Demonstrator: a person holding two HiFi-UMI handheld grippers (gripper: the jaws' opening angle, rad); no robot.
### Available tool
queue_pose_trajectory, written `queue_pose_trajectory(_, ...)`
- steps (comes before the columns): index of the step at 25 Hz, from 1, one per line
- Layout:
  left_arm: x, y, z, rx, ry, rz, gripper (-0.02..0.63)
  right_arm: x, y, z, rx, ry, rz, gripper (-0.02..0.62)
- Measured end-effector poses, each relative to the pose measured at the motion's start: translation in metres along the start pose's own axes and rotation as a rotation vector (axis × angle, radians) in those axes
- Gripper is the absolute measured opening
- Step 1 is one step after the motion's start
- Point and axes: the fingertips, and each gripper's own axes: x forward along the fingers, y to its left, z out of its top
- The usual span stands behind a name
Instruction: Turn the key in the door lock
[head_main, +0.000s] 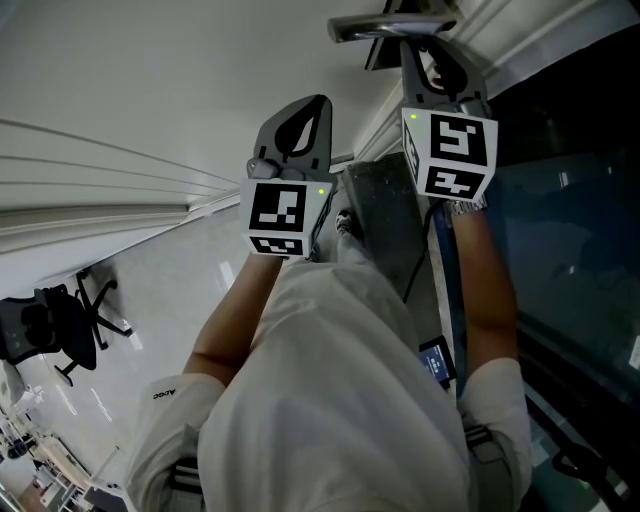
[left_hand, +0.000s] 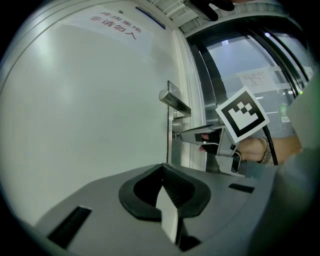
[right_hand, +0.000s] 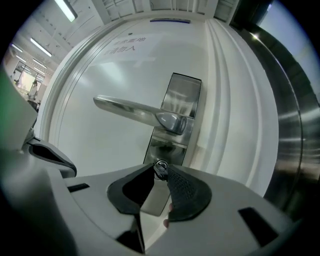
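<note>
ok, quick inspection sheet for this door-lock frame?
Surface: white door, red-lettered notice near its top.
Job's things: key in the lock plate, below the lever handle.
Clutter: nothing seen.
Grippers: right gripper shut on key; left gripper shut, nothing in it.
Cables: black cable trailing from right gripper past the wrist.
Surroundings: glass panel beside door; office chair on tiled floor.
</note>
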Motion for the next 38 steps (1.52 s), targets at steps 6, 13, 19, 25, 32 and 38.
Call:
queue_pose_trajectory(6,-0.001,0.002,-0.001,0.0,0.005,0.008,0.009,-0.003,-0.003,-0.001,0.11,-0.007,-0.004,0.008)
queue_pose_trajectory(13,-0.001,0.001,-0.002,0.0,0.007,0.009,0.009,-0.002,-0.009,-0.005,0.54,-0.008,0.067,0.008)
queue_pose_trajectory(19,-0.001,0.0,-0.002,0.004,0.006,0.008,0.009,-0.002,-0.014,-0.011,1.042,-0.035,0.132,0.008)
queue_pose_trajectory(25,-0.002,0.0,0.0,0.004,0.004,0.008,0.009,-0.001,-0.016,-0.018,1.565,-0.069,0.243,0.008)
queue_pose_trajectory(32,-0.001,0.001,0.0,0.006,0.003,0.003,0.009,0.002,-0.017,-0.016,1.429,-0.034,0.267,0.009)
queue_pose_trajectory(38,-0.002,0.002,-0.001,0.004,0.007,0.007,0.009,-0.007,-0.01,-0.006,0.89,-0.006,0.24,0.154)
